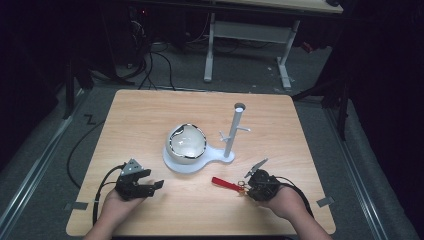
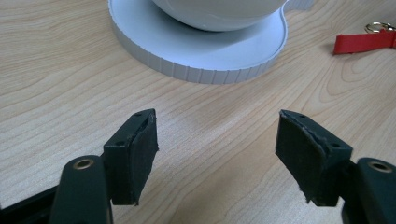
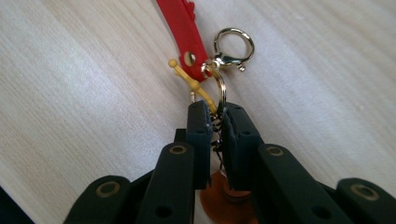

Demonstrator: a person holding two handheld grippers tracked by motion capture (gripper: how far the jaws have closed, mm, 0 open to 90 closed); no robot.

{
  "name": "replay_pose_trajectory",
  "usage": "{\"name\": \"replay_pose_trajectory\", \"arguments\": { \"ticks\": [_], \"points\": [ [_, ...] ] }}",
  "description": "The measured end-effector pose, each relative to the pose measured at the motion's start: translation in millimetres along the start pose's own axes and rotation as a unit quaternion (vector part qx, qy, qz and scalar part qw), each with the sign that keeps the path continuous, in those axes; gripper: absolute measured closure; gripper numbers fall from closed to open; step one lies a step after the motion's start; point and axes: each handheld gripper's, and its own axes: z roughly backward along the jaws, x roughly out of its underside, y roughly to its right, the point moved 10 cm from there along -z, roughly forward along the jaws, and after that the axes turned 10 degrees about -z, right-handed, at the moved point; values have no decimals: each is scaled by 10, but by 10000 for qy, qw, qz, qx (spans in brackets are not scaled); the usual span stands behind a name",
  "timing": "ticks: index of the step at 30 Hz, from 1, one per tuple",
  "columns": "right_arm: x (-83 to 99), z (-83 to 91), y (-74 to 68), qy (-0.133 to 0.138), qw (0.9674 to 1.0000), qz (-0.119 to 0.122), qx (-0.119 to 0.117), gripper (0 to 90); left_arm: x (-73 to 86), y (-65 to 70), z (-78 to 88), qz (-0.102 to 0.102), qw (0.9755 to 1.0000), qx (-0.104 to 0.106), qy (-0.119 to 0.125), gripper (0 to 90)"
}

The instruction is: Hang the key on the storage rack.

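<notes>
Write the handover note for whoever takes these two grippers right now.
Right gripper: shut on the keychain, pinching its ring and yellow charm; the red strap lies flat on the table.
Left gripper: open, nothing between the pads, resting on the table near the white base.
Things: the white stand with pegs rises from that base, beside the round bowl; no keychain on any peg.
Done: keychain gripped.
Left: probably lift it and hang the ring on a peg.
</notes>
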Motion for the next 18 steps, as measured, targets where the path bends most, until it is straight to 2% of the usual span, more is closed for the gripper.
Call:
{"name": "replay_pose_trajectory", "arguments": {
  "ticks": [1,2,4,7,12,13,18],
  "points": [
    [-12,14,12,74,10000,1,66,818,2,1,-3,-5,10000,3,-7,301],
    [-64,69,58,339,9990,-92,271,818,3,3,-4,-11,10000,7,-14,301],
    [-85,104,84,446,9982,-152,357,817,2,6,-8,-14,10000,7,-10,301],
    [-74,97,81,418,9985,-124,335,815,5,2,-4,-24,10000,-11,-20,301],
    [-32,60,-35,301,9993,40,195,794,9,-7,-1,-9,10000,-16,-17,300],
    [-12,43,-94,267,9994,144,166,782,15,-5,-7,-13,10000,-18,-34,301],
    [46,-29,-166,140,9994,259,181,750,18,6,-14,-23,10000,1,-46,301]
  ]
}}
